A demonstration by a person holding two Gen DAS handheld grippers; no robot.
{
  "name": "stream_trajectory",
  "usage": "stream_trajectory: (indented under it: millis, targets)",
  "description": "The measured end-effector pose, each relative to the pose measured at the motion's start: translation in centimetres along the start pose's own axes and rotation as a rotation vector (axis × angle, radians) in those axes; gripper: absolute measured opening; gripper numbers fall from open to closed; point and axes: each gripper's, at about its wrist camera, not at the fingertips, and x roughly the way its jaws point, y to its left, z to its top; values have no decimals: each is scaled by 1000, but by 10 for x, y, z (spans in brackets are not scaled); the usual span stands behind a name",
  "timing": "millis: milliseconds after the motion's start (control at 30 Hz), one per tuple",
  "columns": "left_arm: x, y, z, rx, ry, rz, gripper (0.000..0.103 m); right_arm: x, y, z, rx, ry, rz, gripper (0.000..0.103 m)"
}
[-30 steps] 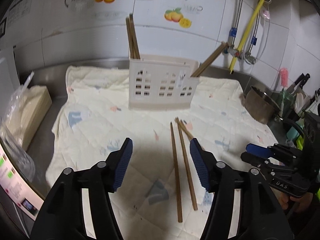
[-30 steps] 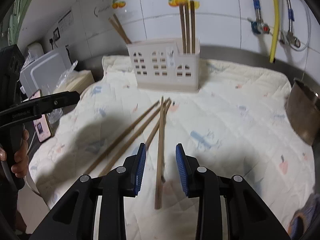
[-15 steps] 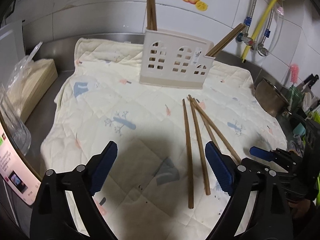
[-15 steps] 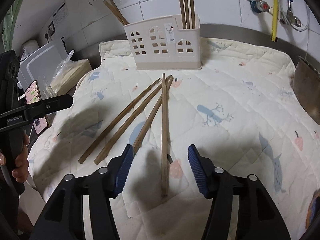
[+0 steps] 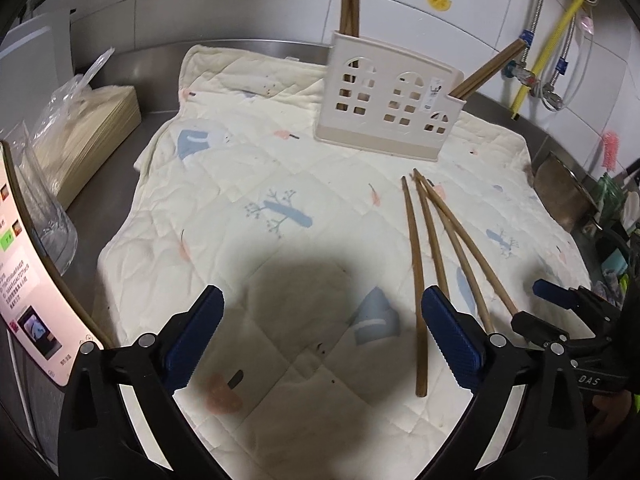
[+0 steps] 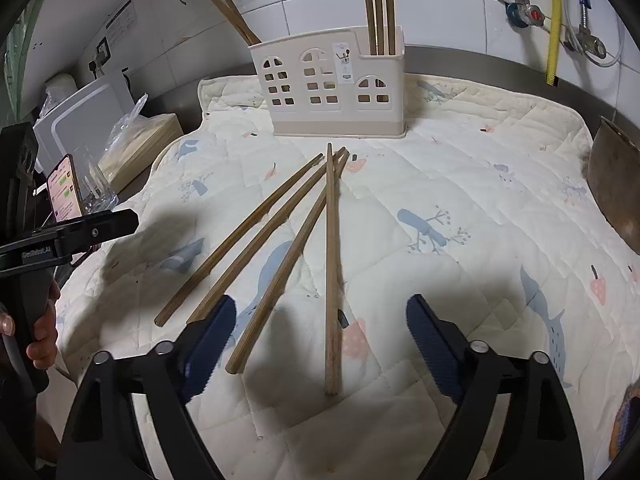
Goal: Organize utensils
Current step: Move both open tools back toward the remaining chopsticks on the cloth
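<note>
4 loose chopsticks (image 6: pixel 288 240) lie on the quilted cloth (image 6: pixel 480 184), fanned out from a shared point just in front of the holder (image 6: pixel 332 84); their far tips nearly touch, near ends spread toward me. In my right wrist view the rightmost stick (image 6: pixel 331 272) runs almost straight toward the camera, the other 3 splay to the left. The holder, cream plastic with window cutouts, stands upright near the cloth's back edge. 3 chopsticks (image 6: pixel 378 4) stand upright in its right compartment, 2 more (image 6: pixel 232 16) lean out of the left end (counts from the right view; the left view shows them less clearly).

My right gripper (image 6: pixel 320 340) hovers over the near ends of the loose sticks, jaws spread wide, holding nothing; the rightmost stick's end lies between the fingers. My left gripper (image 5: pixel 320 340) is also wide apart and empty, over bare cloth, with the sticks (image 5: pixel 436 240) just beside its right finger.

Off the cloth's left edge: a phone (image 6: pixel 64 188), a glass (image 6: pixel 98 188), a bagged stack (image 5: pixel 80 128). A metal bowl (image 6: pixel 618 184) sits at the right edge.
</note>
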Motion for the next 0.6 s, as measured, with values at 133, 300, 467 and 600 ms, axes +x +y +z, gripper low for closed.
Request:
stream_trajectory:
  millis: [133,300,467,600]
  targets:
    - [1,4,-2,-13,6,2,98,-1,1,0,-7,1,2,89]
    - [2,3,-4,-12,15,2,98,1,4,-4,-13,10,7,89]
    - [4,4,-6,-14,22,7,98,2,5,-6,-15,14,22,89]
    - [4,5,-7,-23,25,14,98,2,6,-6,-15,12,43,89]
